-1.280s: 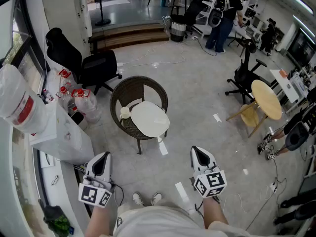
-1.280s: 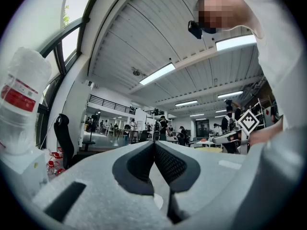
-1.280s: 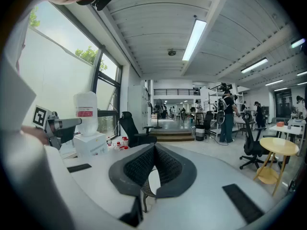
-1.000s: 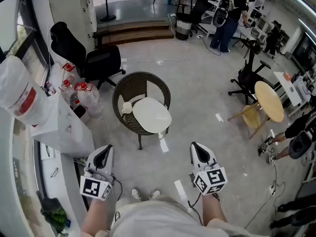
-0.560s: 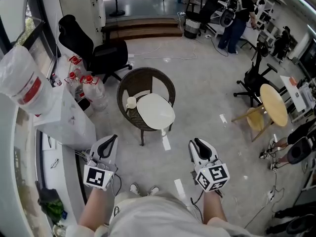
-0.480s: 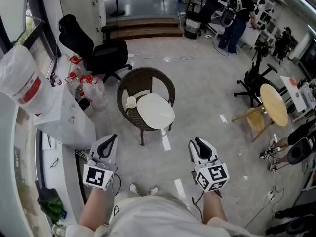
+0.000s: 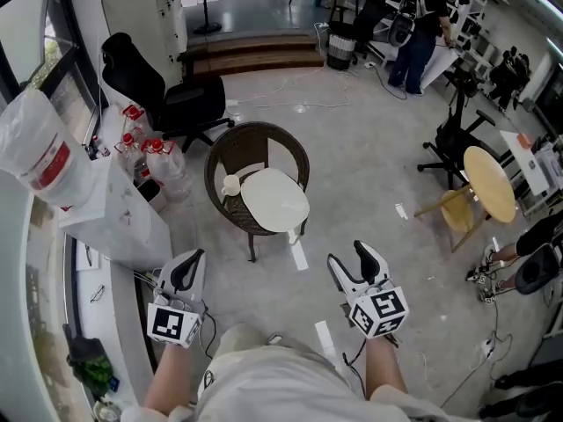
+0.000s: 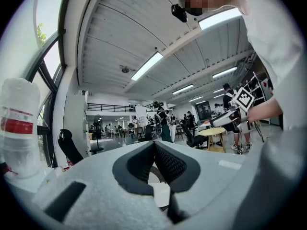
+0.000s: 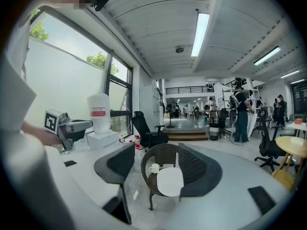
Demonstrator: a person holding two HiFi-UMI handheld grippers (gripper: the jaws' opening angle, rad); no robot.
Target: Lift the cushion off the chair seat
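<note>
No legible text anywhere: red label on the big water jug too blurred.

The room is bright. Daylight pours in through the big window at ten o'clock in the right gripper view. A long ceiling lamp glows at twelve o'clock. The grey floor shines a little. Shadows are soft and faint. Both gripper views bend round, with black corners. Very close things look blurry.

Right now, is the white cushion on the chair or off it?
On: the round white cushion lies on the brown wicker chair seat, beside a white cup.
</note>
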